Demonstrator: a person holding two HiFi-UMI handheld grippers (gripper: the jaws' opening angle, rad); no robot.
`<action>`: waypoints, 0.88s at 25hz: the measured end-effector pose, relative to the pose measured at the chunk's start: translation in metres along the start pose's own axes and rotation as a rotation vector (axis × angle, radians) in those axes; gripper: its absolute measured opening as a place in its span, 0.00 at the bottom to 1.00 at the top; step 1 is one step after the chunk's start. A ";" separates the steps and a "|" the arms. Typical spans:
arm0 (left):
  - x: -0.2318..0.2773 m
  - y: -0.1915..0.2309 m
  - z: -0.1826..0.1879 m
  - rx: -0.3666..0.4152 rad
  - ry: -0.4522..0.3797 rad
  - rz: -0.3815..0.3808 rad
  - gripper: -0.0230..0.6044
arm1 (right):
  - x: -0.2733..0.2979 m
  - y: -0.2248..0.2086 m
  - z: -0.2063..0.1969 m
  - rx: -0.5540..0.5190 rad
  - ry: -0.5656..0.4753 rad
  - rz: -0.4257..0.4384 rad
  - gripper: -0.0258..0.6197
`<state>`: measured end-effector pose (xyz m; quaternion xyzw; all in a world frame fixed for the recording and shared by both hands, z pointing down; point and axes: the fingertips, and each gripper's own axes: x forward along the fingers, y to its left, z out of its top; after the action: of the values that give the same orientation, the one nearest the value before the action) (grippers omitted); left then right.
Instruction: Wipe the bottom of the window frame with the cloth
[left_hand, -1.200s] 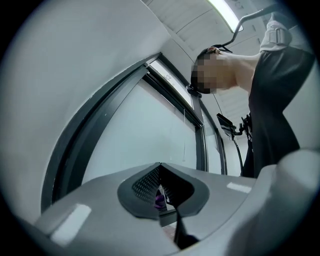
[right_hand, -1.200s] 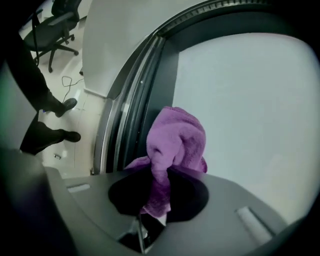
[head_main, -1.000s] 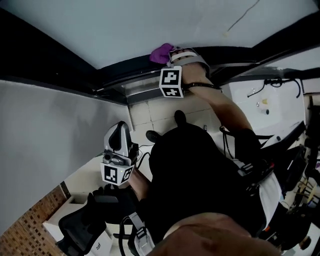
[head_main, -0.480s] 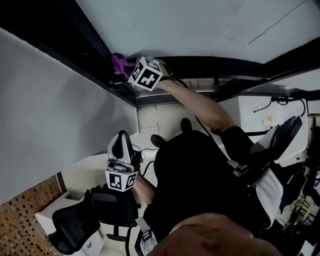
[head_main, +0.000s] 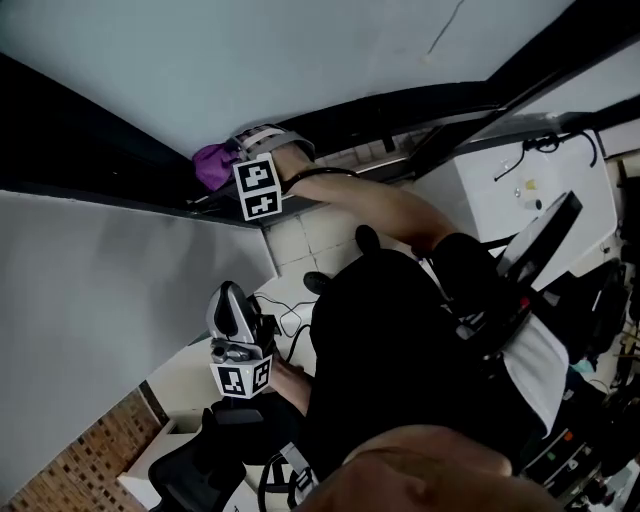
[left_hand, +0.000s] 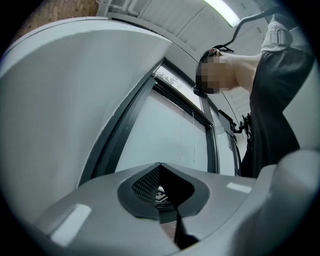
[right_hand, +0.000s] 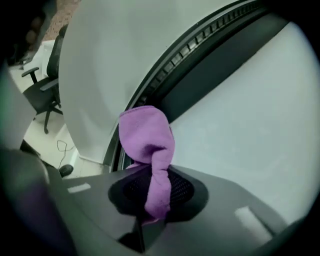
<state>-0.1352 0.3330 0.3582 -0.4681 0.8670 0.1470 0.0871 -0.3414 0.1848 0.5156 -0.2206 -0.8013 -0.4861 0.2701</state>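
Floor: pale tiled floor runs under you, below the window frame.
Chair: a black office chair stands on the tiles, well out from the frame.
Cable: a thin dark cable lies loose on the tiles, nearer the frame than the chair is.
Frame's bottom rail: your purple cloth rests against it.

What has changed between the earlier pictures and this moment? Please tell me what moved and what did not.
The right claw, shut on the purple cloth, slid leftward along the bottom of the window frame. Nothing was taken hold of or let go. The left claw stayed shut and empty, low beside the person.
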 end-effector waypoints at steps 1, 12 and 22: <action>0.005 -0.003 0.000 0.000 0.002 -0.016 0.04 | -0.007 -0.003 -0.017 -0.024 0.037 -0.017 0.13; 0.048 -0.048 -0.020 -0.028 0.031 -0.150 0.04 | -0.084 -0.019 -0.193 -0.354 0.517 -0.053 0.13; 0.043 -0.043 -0.027 -0.031 0.032 -0.110 0.04 | -0.155 -0.038 -0.161 0.057 0.158 0.200 0.14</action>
<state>-0.1231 0.2680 0.3641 -0.5187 0.8389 0.1478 0.0736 -0.2125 0.0094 0.4520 -0.2527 -0.7651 -0.4495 0.3857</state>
